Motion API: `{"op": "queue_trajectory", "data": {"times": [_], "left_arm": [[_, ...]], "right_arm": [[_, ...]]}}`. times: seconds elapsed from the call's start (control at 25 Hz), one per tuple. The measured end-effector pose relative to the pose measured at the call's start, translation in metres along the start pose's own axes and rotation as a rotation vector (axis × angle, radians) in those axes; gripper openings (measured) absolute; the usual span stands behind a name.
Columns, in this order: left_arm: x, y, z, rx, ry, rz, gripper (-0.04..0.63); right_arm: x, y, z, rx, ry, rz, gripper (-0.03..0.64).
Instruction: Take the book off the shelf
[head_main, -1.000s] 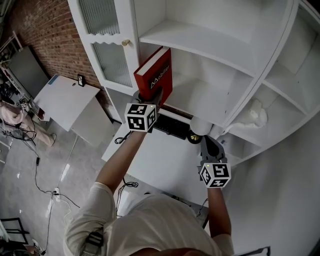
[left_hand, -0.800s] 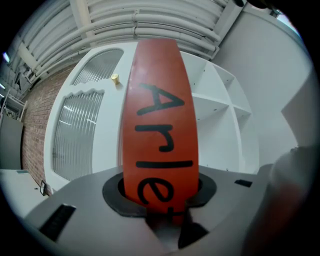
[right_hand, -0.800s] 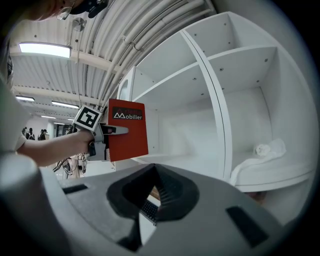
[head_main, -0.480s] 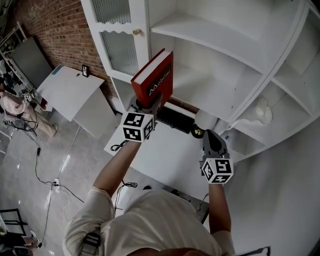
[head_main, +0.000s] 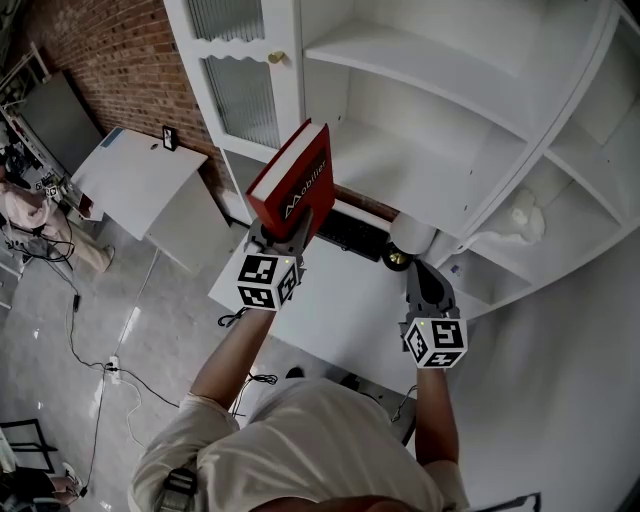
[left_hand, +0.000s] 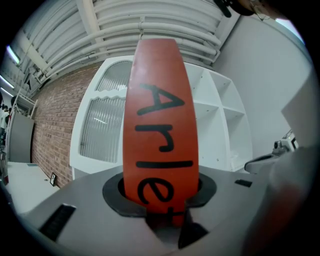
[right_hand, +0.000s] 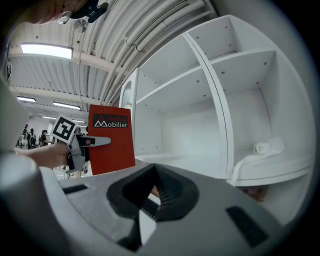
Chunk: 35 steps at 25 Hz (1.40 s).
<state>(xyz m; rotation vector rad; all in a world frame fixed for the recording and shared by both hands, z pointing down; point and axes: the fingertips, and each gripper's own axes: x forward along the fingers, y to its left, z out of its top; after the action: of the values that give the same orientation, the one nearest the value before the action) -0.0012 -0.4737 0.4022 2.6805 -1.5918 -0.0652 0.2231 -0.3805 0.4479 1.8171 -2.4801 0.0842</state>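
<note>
Your left gripper (head_main: 285, 232) clamps the red book (head_main: 295, 180) at frame centre, clear of the shelf (head_main: 420, 180) (right gripper (head_main: 418, 272) closed, empty); task nearly done.

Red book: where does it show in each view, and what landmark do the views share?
Head view: book upper centre-left, in front of the shelves.
Left gripper view: book dead centre, spine upright between the jaws.
Right gripper view: book left of centre.
Shared landmark: white shelf unit.
</note>
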Motion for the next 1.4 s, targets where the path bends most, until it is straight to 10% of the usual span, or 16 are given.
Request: {"op": "queue_trajectory", "data": {"times": [1.4], "left_arm": [[-0.042, 0.007, -0.023, -0.016, 0.018, 0.031, 0.147]], "right_arm": [[-0.017, 0.024, 0.005, -0.036, -0.025, 0.020, 0.002]]}}
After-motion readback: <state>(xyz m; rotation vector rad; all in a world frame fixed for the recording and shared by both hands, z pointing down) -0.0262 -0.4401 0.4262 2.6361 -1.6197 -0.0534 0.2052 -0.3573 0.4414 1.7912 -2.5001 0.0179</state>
